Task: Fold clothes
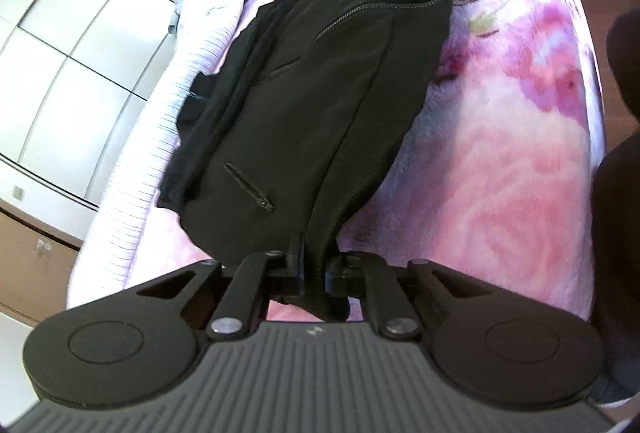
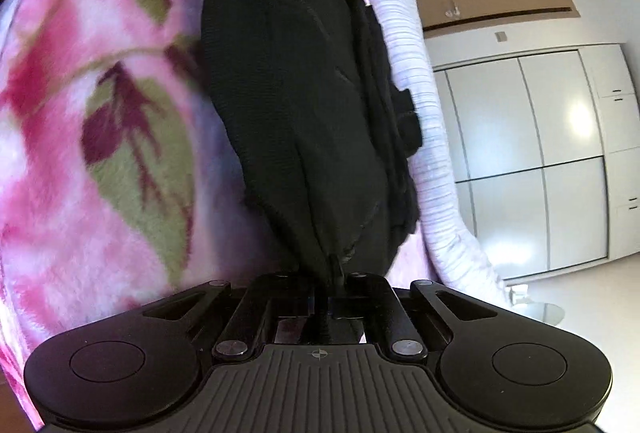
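Left wrist view: a black zip-up jacket of soft knit fabric [image 1: 320,81] is seen running from the lower centre of the frame to the upper centre, laid over a pink floral fleece blanket [image 1: 500,173] that fills the right half. The left gripper [image 1: 314,271], at lower centre, is clenched on an edge of the jacket, the cloth being gathered into a narrow pleat between the jaws; the taut ridge rising from the pinch suggests that the edge is held up so that it can be carried or drawn straight. A zipped pocket is visible at centre left, and the open front zip at upper centre. A white ribbed bedcover [image 1: 168,121] borders the jacket on the left, and white panelled wardrobe doors [image 1: 72,45] occupy the upper left. Right wrist view: the same jacket [image 2: 304,93] is seen from the opposite end, running from lower centre to top centre, the blanket [image 2: 100,113] at left and the bedcover [image 2: 424,137] at right. The right gripper [image 2: 326,297] is likewise closed on bunched jacket fabric at lower centre. With both ends gripped, the garment is judged to be stretched between the tools, as suits either aligning a fold or smoothing one already made.
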{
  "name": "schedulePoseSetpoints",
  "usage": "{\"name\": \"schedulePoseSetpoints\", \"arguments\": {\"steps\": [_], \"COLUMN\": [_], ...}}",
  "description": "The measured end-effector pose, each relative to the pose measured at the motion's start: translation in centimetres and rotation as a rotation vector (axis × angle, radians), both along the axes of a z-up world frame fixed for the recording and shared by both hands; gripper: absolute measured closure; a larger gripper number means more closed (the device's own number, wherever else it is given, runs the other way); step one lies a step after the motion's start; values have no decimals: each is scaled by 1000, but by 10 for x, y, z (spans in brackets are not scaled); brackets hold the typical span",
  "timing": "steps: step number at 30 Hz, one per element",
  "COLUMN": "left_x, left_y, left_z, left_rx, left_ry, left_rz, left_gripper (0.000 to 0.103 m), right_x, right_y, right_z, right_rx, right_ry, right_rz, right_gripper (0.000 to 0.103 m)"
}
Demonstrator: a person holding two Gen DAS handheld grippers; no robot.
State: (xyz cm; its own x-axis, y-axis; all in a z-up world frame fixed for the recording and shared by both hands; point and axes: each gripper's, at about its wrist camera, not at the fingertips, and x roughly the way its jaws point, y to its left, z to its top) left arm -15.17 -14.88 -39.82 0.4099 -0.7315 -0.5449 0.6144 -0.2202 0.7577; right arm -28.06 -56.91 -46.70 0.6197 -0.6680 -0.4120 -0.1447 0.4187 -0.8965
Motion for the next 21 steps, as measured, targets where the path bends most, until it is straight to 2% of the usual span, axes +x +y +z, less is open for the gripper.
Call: {"name": "schedulePoseSetpoints", "arguments": {"steps": [3, 6, 9, 16, 21], "left_x": [-2, 4, 1, -37, -73], "left_y": [1, 4, 17, 88, 146], "left_z": [27, 63, 81, 75, 74], "left_rx": [-25, -46, -52, -31, 2], "left_ry": [-22, 40, 65, 126, 238], "left_rz": [6, 20, 14, -4, -12], "left_gripper": [97, 97, 97, 97, 98], "right_x": [-3, -9, -30, -84, -123], "right_y": [8, 14, 42, 114, 166], "right_z": [18, 45, 53, 64, 73], "right_rx": [-36, -31, -7, 51, 92], "right_ry": [-18, -41, -48, -61, -70], "right_rz": [-28, -58, -74, -108, -132], "right_gripper": [100, 101, 101, 101, 101]}}
